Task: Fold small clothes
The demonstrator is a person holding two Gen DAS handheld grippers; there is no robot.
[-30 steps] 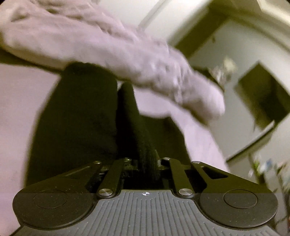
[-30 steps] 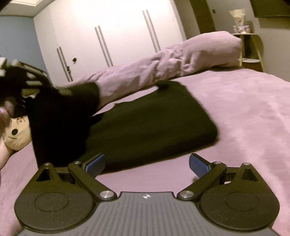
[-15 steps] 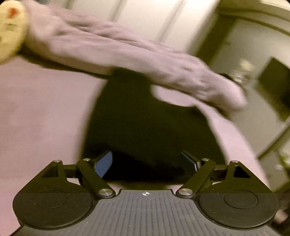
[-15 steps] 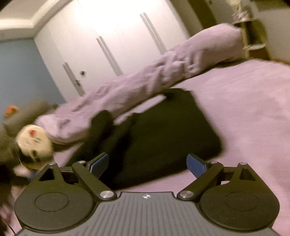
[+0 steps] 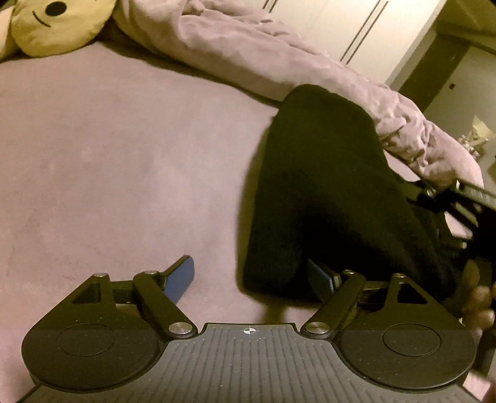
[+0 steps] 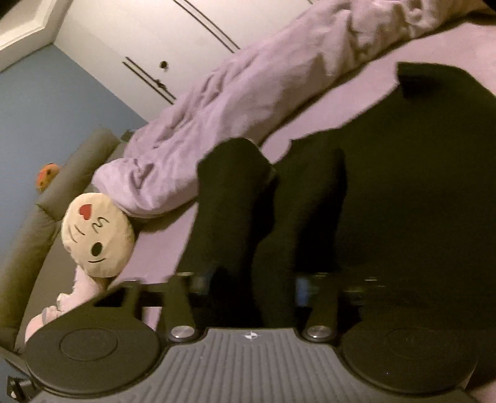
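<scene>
Lying on a mauve bedspread [image 5: 108, 161], matte and faintly napped: black garment [image 5: 325, 192], soft knit, no sheen. Left wrist view: item reads as a long dark slab, long axis running from near edge by the tongs up-right to the rumpled lilac duvet roll [image 5: 279, 59], far end just under it. Near end rounded, slightly lifted. Left gripper [image 5: 251, 279] tongs spread wide, blue pads; right pad just beside the cloth's near corner, left pad over bare bedspread, nothing pinched. Wide bare bedspread to the left of the garment. Yellow plush cushion [image 5: 52, 24] top left, well apart. Right gripper [image 5: 458, 201] at right edge, a hand [image 5: 477, 303] below it.

Right wrist view: garment [image 6: 403, 186] fills centre and right; two narrow lobes, folds or legs, point toward the camera. Right gripper [image 6: 251, 282] jaws closing, blurred, with cloth between them; contact unclear. Duvet roll [image 6: 248, 108] runs diagonally behind. Emoji cushion [image 6: 96, 235] left, beside grey bolster [image 6: 37, 223].
</scene>
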